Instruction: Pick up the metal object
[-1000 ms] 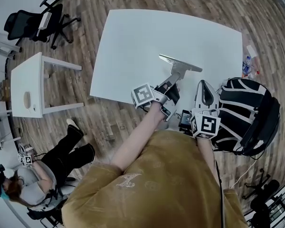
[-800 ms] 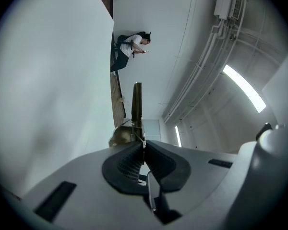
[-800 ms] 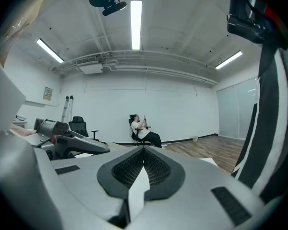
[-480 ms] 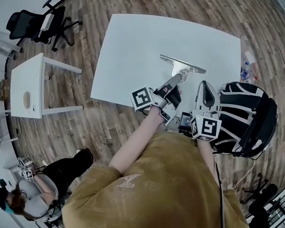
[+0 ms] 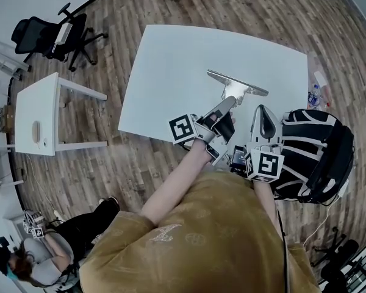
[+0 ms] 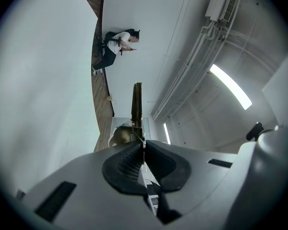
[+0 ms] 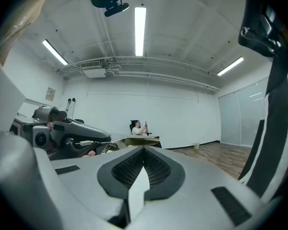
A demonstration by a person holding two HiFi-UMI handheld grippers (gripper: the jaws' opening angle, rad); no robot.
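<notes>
Metal object [image 5: 239, 85] gripped by its stem in left claw [image 5: 226, 107], long axis running straight ahead of tips; crossbar apparently off worktop [image 5: 171, 66]. Right claw [image 5: 262, 110] clenched, empty, alongside.

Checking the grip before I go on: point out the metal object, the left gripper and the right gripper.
metal object [image 5: 237, 83]: head view, on its long crossbar.
left gripper [image 5: 227, 104]: head view, at the jaw tips, shut on the object's stem.
right gripper [image 5: 263, 109]: head view, at the tips of its shut, empty jaws.
</notes>
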